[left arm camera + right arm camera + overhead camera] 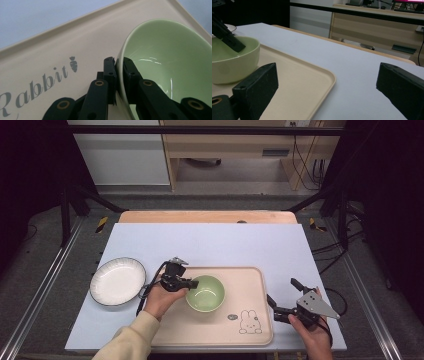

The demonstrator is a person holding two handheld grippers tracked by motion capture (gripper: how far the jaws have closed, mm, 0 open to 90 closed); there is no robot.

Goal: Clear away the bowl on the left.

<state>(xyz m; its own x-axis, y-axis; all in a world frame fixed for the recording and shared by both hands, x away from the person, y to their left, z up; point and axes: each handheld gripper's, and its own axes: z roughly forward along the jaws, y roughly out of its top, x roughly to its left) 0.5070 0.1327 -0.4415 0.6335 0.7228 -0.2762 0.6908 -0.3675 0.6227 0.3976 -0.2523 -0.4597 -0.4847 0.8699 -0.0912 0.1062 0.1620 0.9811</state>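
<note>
Overhead, surface: a pale blue-white sheet point(210, 242) covers the table; a strip of bare wooden tabletop point(207, 216) shows at its far edge.
Room: grey floor, metal frame rails on both sides, a light wooden desk point(235, 145) and a white cabinet point(122, 155) behind the table, cables hanging at the far right.
Trays: one, a beige tray point(250, 285) lying on the sheet near the person's edge, printed with a rabbit drawing point(250, 322) in its near right corner and the word "Rabbit" point(37, 86) with a small carrot in the left gripper view.
Bowls: one, a green bowl point(205, 293), empty, standing upright in the left half of the tray.
Plates: one, a white plate point(118, 281) with a dark rim, on the sheet just left of the tray, apart from it.
Grippers: two.
Left gripper point(192, 283): held in the left hand point(161, 300), cream sleeve behind it; its jaws are clamped on the bowl's left rim, one jaw outside the wall and one inside, as the left gripper view shows close up.
Right gripper point(282, 296): held in the right hand point(312, 332) over the sheet just right of the tray, grey plate on top; its jaws stand wide apart with nothing between them, pointing toward the tray's right edge.
Bowl, from the right gripper view: at the far left of the tray point(294, 82), with a black jaw of the other gripper dipping inside it.
</note>
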